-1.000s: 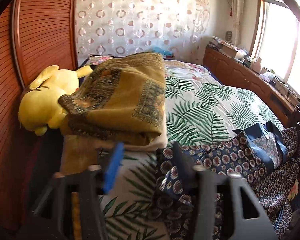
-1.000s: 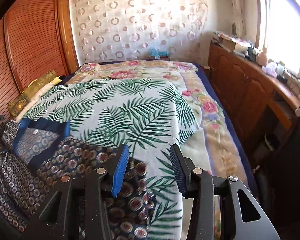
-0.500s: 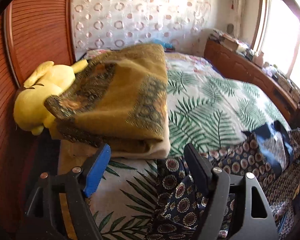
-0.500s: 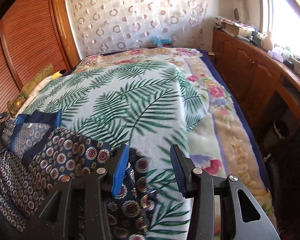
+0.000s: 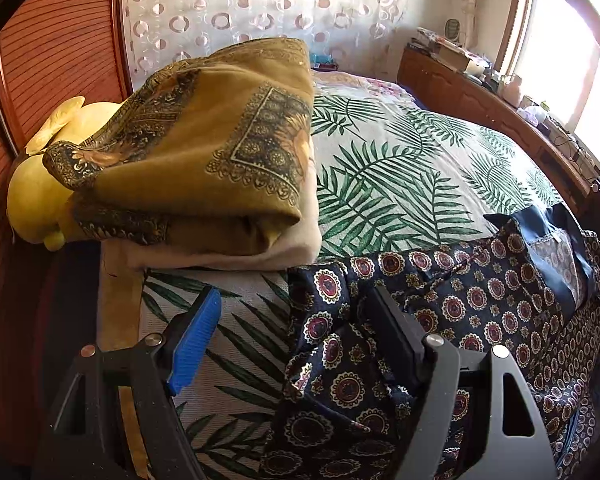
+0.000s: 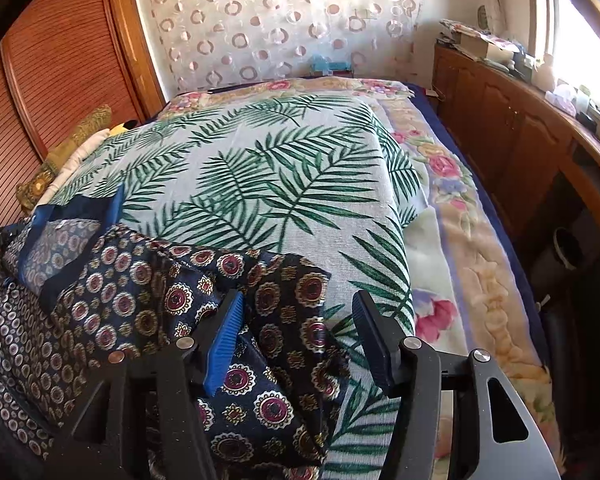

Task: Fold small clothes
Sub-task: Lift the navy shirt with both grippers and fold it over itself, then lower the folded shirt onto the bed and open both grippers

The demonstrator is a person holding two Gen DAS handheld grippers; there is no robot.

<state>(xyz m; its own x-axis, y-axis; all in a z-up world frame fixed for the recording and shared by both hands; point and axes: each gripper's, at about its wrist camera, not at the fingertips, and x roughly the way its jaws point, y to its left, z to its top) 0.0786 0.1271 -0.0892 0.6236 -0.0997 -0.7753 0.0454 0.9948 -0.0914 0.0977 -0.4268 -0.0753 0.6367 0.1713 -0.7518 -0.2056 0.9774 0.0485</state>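
Observation:
A navy garment with round medallion print (image 5: 460,304) lies spread across the near edge of the bed, its blue-lined neck opening (image 5: 556,248) facing up. In the left wrist view my left gripper (image 5: 296,320) stands open low over the garment's left corner, which lies loose between the fingers, closer to the dark right pad. In the right wrist view the same garment (image 6: 140,288) reaches its right corner in between the fingers of my right gripper (image 6: 298,320). Those jaws are opening, and neither pad presses on the cloth.
A folded ochre blanket (image 5: 204,152) and a yellow plush toy (image 5: 36,192) sit at the bed's left side by the slatted wooden wardrobe (image 5: 60,60). The palm-leaf bedspread (image 6: 280,168) covers a floral blanket (image 6: 460,240). A cluttered wooden sideboard (image 6: 500,112) runs along the right.
The left gripper's jaws have widened and it has sunk closer to the garment's left corner. The right gripper's jaws have spread wider in the last half second, and the view has tipped down.

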